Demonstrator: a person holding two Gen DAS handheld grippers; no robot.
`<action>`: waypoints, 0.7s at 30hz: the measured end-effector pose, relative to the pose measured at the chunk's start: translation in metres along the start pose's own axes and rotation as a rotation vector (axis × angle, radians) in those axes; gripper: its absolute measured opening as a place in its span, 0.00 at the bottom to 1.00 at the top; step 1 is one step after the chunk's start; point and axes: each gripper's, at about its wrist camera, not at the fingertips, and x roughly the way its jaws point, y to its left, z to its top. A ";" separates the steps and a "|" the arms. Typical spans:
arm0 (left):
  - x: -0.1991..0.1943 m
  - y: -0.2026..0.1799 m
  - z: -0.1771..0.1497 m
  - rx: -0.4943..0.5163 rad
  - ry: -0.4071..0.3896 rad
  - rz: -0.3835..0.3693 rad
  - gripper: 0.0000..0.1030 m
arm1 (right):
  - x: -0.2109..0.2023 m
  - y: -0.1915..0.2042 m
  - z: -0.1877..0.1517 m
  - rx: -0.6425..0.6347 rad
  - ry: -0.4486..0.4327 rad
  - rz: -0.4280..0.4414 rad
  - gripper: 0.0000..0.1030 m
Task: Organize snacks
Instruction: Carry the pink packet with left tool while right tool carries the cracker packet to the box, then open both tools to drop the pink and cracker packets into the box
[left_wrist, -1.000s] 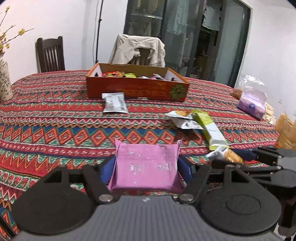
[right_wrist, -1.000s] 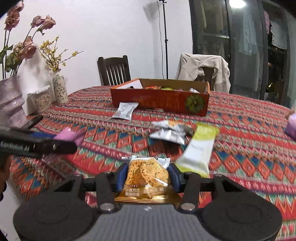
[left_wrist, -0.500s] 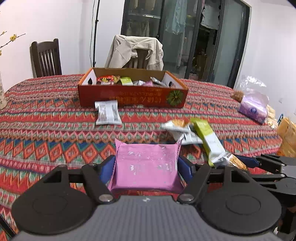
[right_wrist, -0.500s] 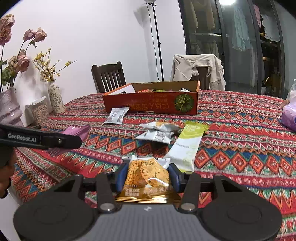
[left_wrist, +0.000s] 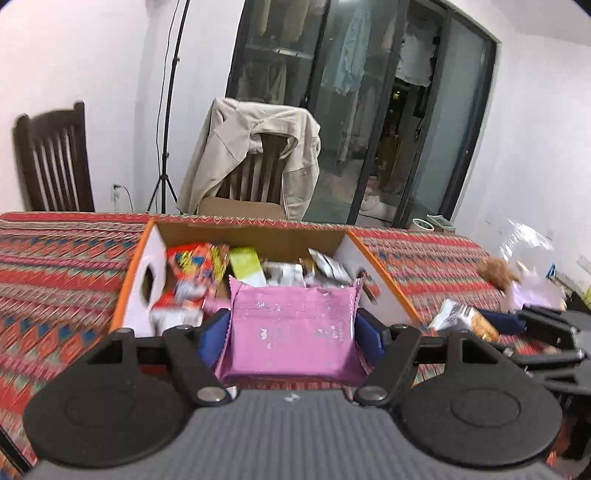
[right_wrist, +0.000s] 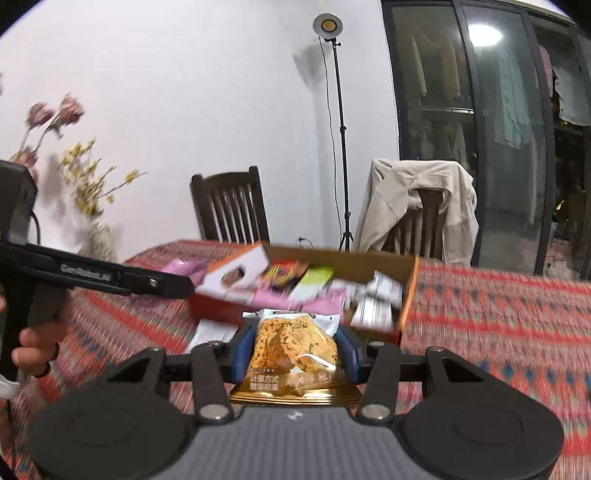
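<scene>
- Left wrist view: left gripper has its blue fingers clenched on a pink snack packet, packet held flat between them, at the near edge of the orange cardboard box.
- Box sits on the patterned red cloth of the surface; inside, blurred: a red-and-yellow packet, a green packet, silver wrappers.
- Right gripper shows at the right edge, just beside the box, grasping a packet with an orange biscuit picture.
- Behind the surface: chair draped with a beige jacket, a dark wooden chair.
- Right wrist view: right gripper, fingers clenched on the gold biscuit packet, held in front of the box, near its right end.
- Left gripper reaches in from the left over the box's left end; pink packet shows at its tip.
- A white packet lies on the surface before the box; details blurred.
- Vase of yellow flowers at left, lamp stand behind.
</scene>
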 end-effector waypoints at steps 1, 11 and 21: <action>0.018 0.002 0.011 -0.010 0.011 -0.008 0.70 | 0.016 -0.006 0.009 -0.003 0.009 -0.005 0.46; 0.189 -0.001 0.069 -0.049 0.158 -0.003 0.70 | 0.172 -0.053 0.037 -0.053 0.176 -0.123 0.46; 0.228 0.023 0.074 -0.093 0.149 0.024 0.86 | 0.203 -0.069 0.026 -0.064 0.168 -0.159 0.74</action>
